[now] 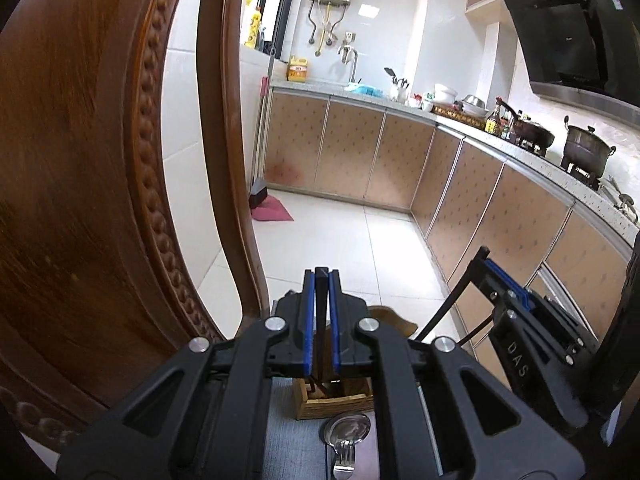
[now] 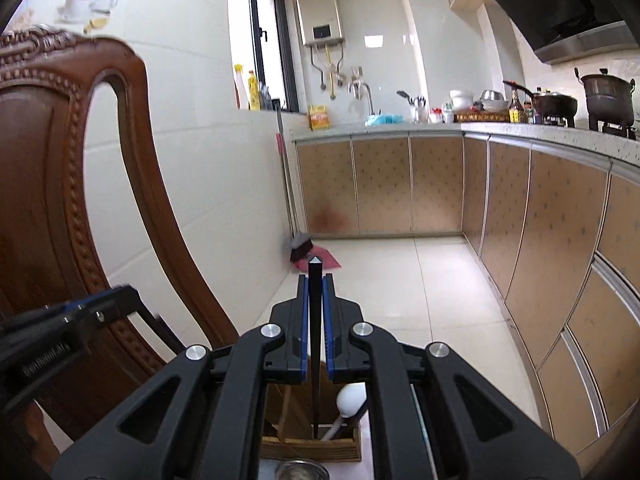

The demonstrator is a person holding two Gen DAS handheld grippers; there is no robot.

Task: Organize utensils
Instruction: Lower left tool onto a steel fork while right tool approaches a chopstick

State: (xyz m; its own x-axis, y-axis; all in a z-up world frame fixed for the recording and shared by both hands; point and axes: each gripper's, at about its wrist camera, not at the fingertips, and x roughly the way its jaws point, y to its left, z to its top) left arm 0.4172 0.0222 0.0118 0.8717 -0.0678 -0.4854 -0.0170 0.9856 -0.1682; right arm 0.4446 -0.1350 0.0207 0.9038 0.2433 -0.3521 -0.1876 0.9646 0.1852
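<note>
My left gripper (image 1: 322, 276) is shut on a black chopstick (image 1: 321, 320) that stands upright, its lower end over a wooden utensil holder (image 1: 332, 402). In the right wrist view my right gripper (image 2: 316, 280) is shut on another black chopstick (image 2: 315, 340), whose tip reaches down into the same holder (image 2: 312, 446) beside a white spoon (image 2: 350, 398). In front of the holder a metal spoon (image 1: 347, 428) and a fork (image 1: 344, 460) lie on a grey mat. Each view also shows the other gripper: the right gripper (image 1: 490, 264) and the left gripper (image 2: 124, 294).
A carved wooden chair back (image 1: 80, 160) rises close on the left, also seen from the right wrist as the chair (image 2: 40, 160). Beyond are a tiled floor (image 1: 360, 240), brown cabinets (image 1: 480, 208) and a counter (image 1: 532, 156) with pots and bottles.
</note>
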